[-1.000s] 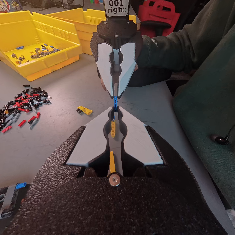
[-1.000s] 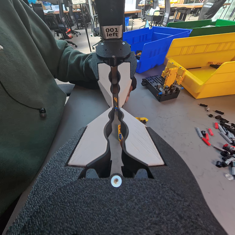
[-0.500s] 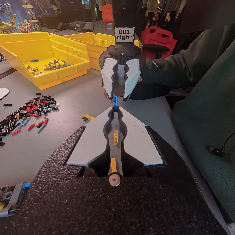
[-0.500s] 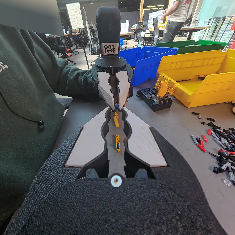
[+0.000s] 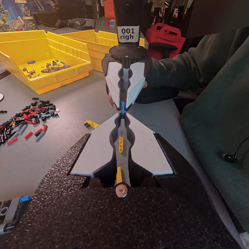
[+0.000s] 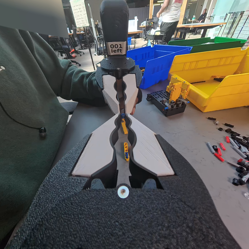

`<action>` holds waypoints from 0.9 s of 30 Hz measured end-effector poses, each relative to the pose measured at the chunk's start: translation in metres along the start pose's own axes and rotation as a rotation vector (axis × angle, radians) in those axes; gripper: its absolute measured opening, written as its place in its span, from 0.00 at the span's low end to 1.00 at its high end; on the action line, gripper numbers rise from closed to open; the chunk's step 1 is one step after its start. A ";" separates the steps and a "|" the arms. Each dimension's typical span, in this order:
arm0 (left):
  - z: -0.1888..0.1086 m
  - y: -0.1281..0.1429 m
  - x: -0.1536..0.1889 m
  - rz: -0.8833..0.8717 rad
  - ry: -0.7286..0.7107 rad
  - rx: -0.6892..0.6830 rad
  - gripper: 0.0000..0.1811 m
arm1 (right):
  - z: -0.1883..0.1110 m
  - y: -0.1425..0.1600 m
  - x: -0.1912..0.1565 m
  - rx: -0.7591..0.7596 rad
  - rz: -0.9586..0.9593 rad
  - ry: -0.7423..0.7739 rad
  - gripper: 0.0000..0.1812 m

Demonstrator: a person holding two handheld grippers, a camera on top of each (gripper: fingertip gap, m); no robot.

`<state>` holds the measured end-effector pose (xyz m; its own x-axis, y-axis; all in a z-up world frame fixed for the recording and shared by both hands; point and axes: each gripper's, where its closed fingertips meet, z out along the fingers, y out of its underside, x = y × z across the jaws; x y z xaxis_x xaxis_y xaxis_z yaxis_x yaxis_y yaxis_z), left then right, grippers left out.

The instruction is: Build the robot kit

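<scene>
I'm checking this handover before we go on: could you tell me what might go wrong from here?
1. Both tongs, left and right, pinch the same small blue pin by its ends; it could slip or twist out.
2. A dropped pin might land near the yellow beam on the table below.

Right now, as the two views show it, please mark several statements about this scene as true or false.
1. The left tool and the right tool meet tip to tip, both closed on one blue pin. True.
2. A yellow beam lies inside the blue bin. False: the yellow beam lies on the grey table, under the tools.
3. The yellow bin in the left wrist view is empty. False: the yellow bin holds small parts.
4. A black plate carrying a yellow build stands on the table beside the blue bin. True.
5. A loose pile of parts in red, black and grey lies on the table. True.
</scene>
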<state>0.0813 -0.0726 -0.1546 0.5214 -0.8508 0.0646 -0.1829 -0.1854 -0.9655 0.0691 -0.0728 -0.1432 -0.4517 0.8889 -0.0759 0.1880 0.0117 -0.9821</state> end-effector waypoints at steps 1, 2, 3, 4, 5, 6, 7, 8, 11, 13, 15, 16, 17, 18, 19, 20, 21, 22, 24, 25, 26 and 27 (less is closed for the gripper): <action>0.000 0.001 0.000 -0.001 -0.001 -0.004 0.02 | 0.000 0.001 0.000 -0.006 0.003 0.000 0.03; 0.000 0.002 -0.001 -0.004 -0.004 -0.015 0.02 | 0.001 0.002 0.001 -0.021 0.004 0.002 0.03; 0.001 0.005 -0.001 -0.005 -0.006 -0.032 0.02 | 0.001 0.005 0.001 -0.043 -0.002 0.002 0.03; 0.001 0.009 -0.001 -0.005 -0.006 -0.058 0.02 | 0.002 0.009 0.002 -0.072 -0.011 -0.002 0.03; 0.001 0.016 -0.003 0.000 -0.010 -0.100 0.02 | 0.003 0.014 0.003 -0.111 -0.021 -0.002 0.02; 0.000 0.026 -0.005 0.011 -0.015 -0.157 0.04 | 0.004 0.020 0.005 -0.169 -0.040 0.001 0.02; -0.001 0.037 -0.006 0.021 -0.015 -0.218 0.06 | 0.004 0.029 0.005 -0.244 -0.064 -0.006 0.02; -0.002 0.046 -0.007 0.025 -0.015 -0.268 0.08 | 0.005 0.038 0.005 -0.321 -0.085 -0.014 0.02; 0.001 0.066 -0.005 0.037 -0.013 -0.372 0.10 | 0.009 0.057 0.005 -0.512 -0.142 -0.045 0.02; 0.004 0.074 -0.004 0.060 -0.024 -0.424 0.10 | 0.015 0.063 0.003 -0.577 -0.158 -0.067 0.02; 0.006 0.081 -0.006 0.077 -0.043 -0.464 0.09 | 0.018 0.071 0.004 -0.641 -0.171 -0.076 0.03; 0.007 0.083 -0.005 0.081 -0.044 -0.479 0.09 | 0.018 0.074 0.005 -0.668 -0.173 -0.077 0.02; 0.008 0.085 -0.004 0.084 -0.045 -0.493 0.08 | 0.019 0.076 0.006 -0.679 -0.169 -0.080 0.02; 0.009 0.087 -0.004 0.086 -0.049 -0.502 0.08 | 0.019 0.077 0.005 -0.687 -0.158 -0.087 0.02; 0.009 0.087 -0.004 0.087 -0.053 -0.503 0.07 | 0.020 0.077 0.005 -0.694 -0.156 -0.087 0.02; 0.010 0.086 -0.005 0.085 -0.058 -0.503 0.05 | 0.020 0.077 0.005 -0.704 -0.155 -0.090 0.02; 0.010 0.087 -0.006 0.081 -0.061 -0.506 0.04 | 0.020 0.077 0.005 -0.716 -0.157 -0.091 0.02; 0.010 0.087 -0.006 0.073 -0.060 -0.506 0.03 | 0.021 0.077 0.006 -0.728 -0.164 -0.092 0.02; 0.010 0.087 -0.006 0.060 -0.053 -0.505 0.03 | 0.021 0.077 0.005 -0.753 -0.183 -0.097 0.02; 0.010 0.087 -0.006 0.058 -0.051 -0.505 0.03 | 0.021 0.077 0.005 -0.762 -0.193 -0.100 0.02; 0.010 0.087 -0.006 0.056 -0.050 -0.505 0.03 | 0.021 0.077 0.004 -0.769 -0.204 -0.103 0.02; 0.010 0.087 -0.006 0.056 -0.050 -0.505 0.03 | 0.021 0.078 0.004 -0.777 -0.220 -0.106 0.02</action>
<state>0.0710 -0.0785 -0.2416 0.5362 -0.8441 -0.0075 -0.5852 -0.3654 -0.7239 0.0638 -0.0775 -0.2233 -0.6214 0.7818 0.0509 0.6193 0.5300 -0.5793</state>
